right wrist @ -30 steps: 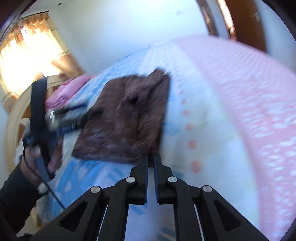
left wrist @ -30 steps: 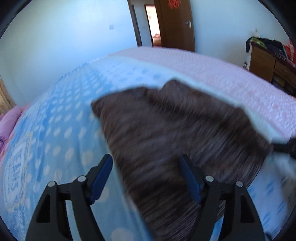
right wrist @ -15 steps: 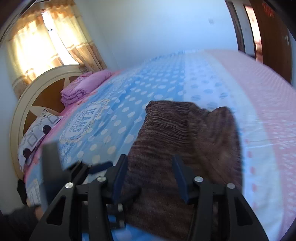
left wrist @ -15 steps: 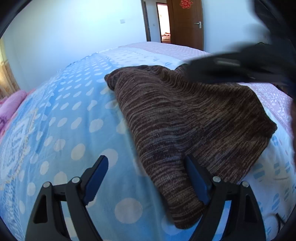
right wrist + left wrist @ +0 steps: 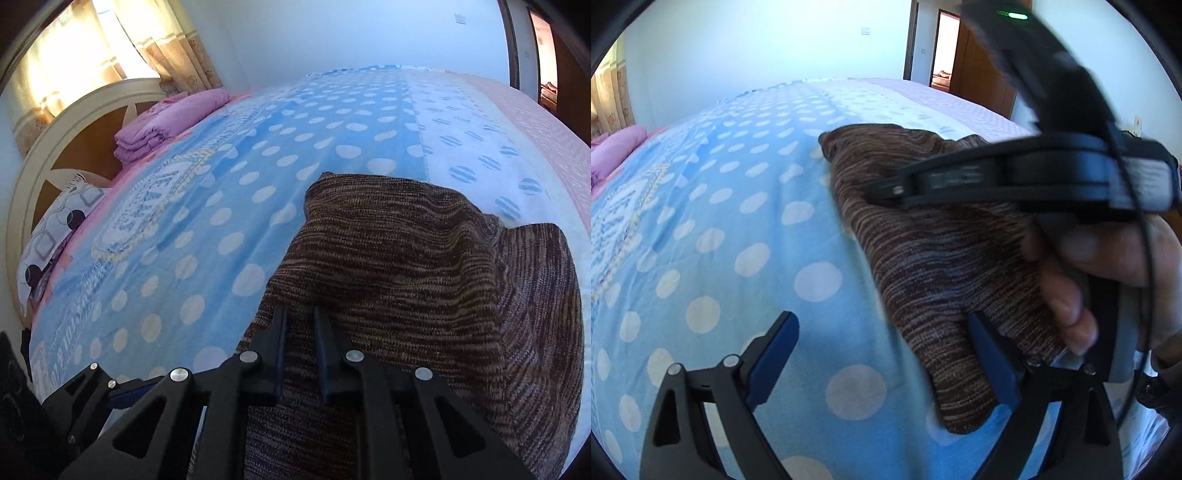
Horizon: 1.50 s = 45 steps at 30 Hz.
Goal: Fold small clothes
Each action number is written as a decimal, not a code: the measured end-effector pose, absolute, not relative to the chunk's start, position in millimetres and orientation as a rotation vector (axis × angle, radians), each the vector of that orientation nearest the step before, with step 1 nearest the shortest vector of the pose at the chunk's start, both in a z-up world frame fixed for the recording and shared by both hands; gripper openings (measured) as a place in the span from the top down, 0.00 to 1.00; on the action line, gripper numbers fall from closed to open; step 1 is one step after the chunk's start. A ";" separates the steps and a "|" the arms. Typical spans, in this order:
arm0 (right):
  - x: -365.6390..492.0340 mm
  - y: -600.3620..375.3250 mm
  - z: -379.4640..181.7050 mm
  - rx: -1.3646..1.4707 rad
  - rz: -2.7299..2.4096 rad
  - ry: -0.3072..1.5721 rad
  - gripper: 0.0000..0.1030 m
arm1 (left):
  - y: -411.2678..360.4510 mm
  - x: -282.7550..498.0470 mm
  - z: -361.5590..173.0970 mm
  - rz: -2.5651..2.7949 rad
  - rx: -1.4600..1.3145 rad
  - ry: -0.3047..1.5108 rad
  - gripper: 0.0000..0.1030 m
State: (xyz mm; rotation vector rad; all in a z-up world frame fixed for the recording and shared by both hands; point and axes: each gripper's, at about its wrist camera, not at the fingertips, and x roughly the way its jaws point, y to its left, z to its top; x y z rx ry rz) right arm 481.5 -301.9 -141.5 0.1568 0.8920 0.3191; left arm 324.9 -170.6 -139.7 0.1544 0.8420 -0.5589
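Lying on polka-dot bed [image 5: 746, 229]: brown knit garment [image 5: 424, 280]. Right gripper [image 5: 299, 317] fingers nearly closed, pinching fold near its left edge. Left gripper [image 5: 882, 339] fingers wide apart, straddling garment's near corner.

The bed [image 5: 258, 155], under a blue sheet with white dots that turns pale and then pink to one side, carries a brown knitted garment [image 5: 424, 280], a folded pink quilt [image 5: 166, 122] and a patterned pillow [image 5: 55, 229] by the headboard.
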 end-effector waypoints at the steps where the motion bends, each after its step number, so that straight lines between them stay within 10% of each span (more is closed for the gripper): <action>1: 478.3 -304.9 -139.3 0.161 0.325 0.887 0.77 | -169.7 324.9 -139.9 -0.558 0.150 0.844 0.05; 21: 453.5 -466.5 -129.5 0.433 0.134 0.848 0.68 | -168.7 331.3 -144.6 -0.551 0.130 0.867 0.01; 23: 467.9 -457.8 -133.8 0.368 0.125 0.883 0.75 | -168.1 331.3 -145.3 -0.549 0.128 0.870 0.00; 24: 473.4 -453.0 -134.7 0.316 0.086 0.891 0.96 | -168.0 331.4 -145.7 -0.550 0.125 0.871 0.00; 45: 474.6 -439.7 -98.1 0.158 0.070 0.755 0.89 | -179.0 362.7 -71.8 -0.502 0.153 0.697 0.00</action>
